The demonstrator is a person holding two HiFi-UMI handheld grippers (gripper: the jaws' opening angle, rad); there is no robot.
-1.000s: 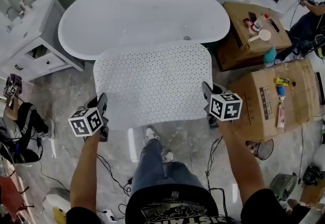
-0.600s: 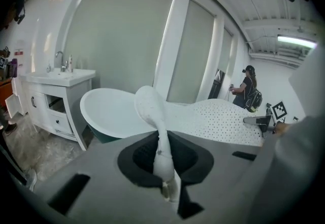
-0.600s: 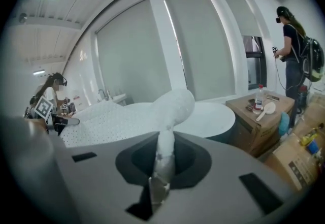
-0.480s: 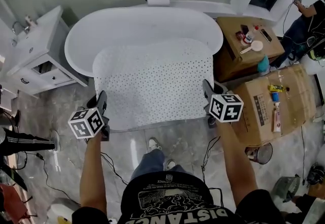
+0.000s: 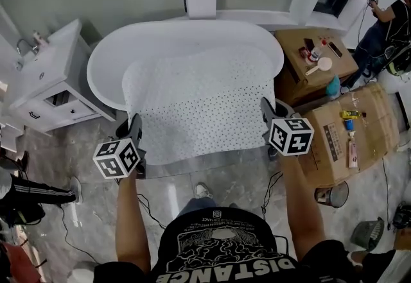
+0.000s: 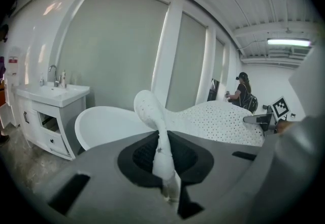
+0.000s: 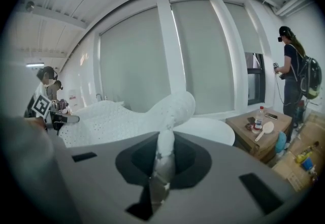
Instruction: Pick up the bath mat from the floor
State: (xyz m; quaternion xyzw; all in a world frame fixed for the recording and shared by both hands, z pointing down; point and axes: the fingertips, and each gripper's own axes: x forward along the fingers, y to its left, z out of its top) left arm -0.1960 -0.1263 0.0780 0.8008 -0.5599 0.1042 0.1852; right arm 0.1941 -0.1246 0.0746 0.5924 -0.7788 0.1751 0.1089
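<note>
The white perforated bath mat [image 5: 199, 105] is stretched out flat in the air, its far edge over the white bathtub [image 5: 112, 60]. My left gripper [image 5: 137, 136] is shut on the mat's near left corner, and my right gripper [image 5: 266, 118] is shut on its near right corner. In the left gripper view the mat [image 6: 213, 121] rises pinched from between the jaws of the left gripper [image 6: 163, 167] and spreads right toward the other gripper. In the right gripper view the mat [image 7: 111, 119] is clamped likewise by the right gripper [image 7: 163, 159] and spreads left.
A white vanity with sink [image 5: 42, 79] stands left of the tub. Cardboard boxes [image 5: 347, 131] and a wooden stand [image 5: 314, 60] with bottles sit at the right. Cables [image 5: 266, 195] trail on the marble floor. A person [image 5: 392, 25] stands far right, another at the left edge.
Both grippers have carried the mat forward, so that it now lies further over the tub. My feet have slipped out of view below it.
</note>
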